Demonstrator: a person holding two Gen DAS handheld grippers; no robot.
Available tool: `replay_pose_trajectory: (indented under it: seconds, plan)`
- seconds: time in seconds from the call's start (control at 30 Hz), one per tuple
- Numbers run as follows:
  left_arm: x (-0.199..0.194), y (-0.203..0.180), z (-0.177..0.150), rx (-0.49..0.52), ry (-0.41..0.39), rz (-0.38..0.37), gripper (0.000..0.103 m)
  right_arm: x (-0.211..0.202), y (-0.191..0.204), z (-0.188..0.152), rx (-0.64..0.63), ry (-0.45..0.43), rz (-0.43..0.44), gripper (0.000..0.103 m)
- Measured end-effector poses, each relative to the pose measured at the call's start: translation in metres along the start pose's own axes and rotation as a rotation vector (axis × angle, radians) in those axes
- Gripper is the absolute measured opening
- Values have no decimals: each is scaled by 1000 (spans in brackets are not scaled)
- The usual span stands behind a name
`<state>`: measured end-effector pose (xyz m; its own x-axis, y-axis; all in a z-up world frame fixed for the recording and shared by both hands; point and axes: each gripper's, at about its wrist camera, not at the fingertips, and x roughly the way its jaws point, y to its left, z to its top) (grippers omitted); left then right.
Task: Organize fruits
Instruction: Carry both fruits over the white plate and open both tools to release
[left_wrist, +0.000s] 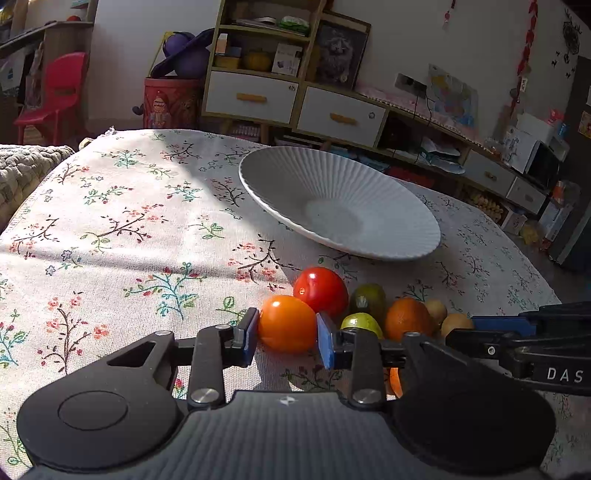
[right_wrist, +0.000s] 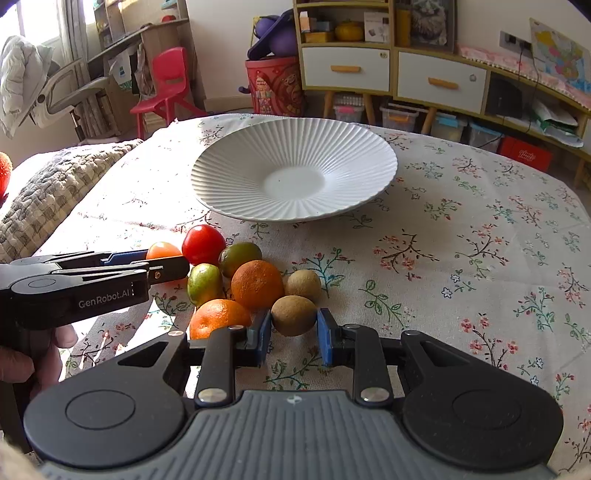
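Observation:
A cluster of fruit lies on the floral tablecloth in front of an empty white ribbed plate (left_wrist: 391, 243) (right_wrist: 221, 166). My left gripper (left_wrist: 286, 338) has its blue pads on both sides of an orange tomato (left_wrist: 286, 323) (right_wrist: 162, 250), touching or nearly so. A red tomato (left_wrist: 320, 290) (right_wrist: 203, 243) sits just behind it. My right gripper (right_wrist: 294, 334) brackets a brown kiwi (right_wrist: 294, 314) with both pads close against it. Two oranges (right_wrist: 256, 283) (right_wrist: 218, 317), two green fruits (right_wrist: 240, 256) (right_wrist: 204, 282) and a second kiwi (right_wrist: 303, 283) lie between the grippers.
The left gripper's body (right_wrist: 74, 288) and the hand holding it cross the left of the right wrist view. A quilted cushion (right_wrist: 48, 199) lies off the table's left edge. Cabinets (right_wrist: 369, 70) and a red chair (right_wrist: 166, 85) stand beyond the table.

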<state>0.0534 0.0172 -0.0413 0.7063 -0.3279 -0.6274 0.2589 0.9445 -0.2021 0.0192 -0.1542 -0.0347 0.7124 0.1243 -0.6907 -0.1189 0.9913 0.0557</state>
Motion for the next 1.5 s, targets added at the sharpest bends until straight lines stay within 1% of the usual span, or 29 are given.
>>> replay_pose_trajectory:
  seconds: [0.2, 0.37, 0.53, 0.67, 0.77, 0.9, 1.0, 1.27, 1.37, 1.5]
  plan:
    - [-8, 1, 5, -3, 6, 11, 16, -6, -5, 14, 23, -37, 2, 25]
    - [-18, 0, 19, -1, -26, -3, 16, -5, -8, 29, 18, -62, 3, 24]
    - [-17, -6, 31, 59, -46, -7, 16, 0, -11, 40, 12, -96, 27, 24]
    - [-7, -10, 42, 81, -50, -15, 16, 10, -16, 49, 19, -105, 52, 24]
    - [2, -16, 52, 117, -67, -32, 16, 17, -20, 56, 7, -132, 72, 24]
    - [22, -21, 62, 176, -61, -41, 16, 30, -29, 63, 16, -125, 92, 24]
    - [38, -19, 67, 186, -44, -63, 16, 39, -33, 67, 10, -116, 84, 24]
    - [67, -22, 67, 253, -14, -52, 16, 57, -37, 75, -31, -101, 79, 24]
    - [73, -24, 66, 270, -13, -44, 16, 60, -33, 75, -72, -98, 69, 24]
    - [77, -28, 68, 290, -8, -51, 17, 66, -34, 76, -89, -78, 62, 25]
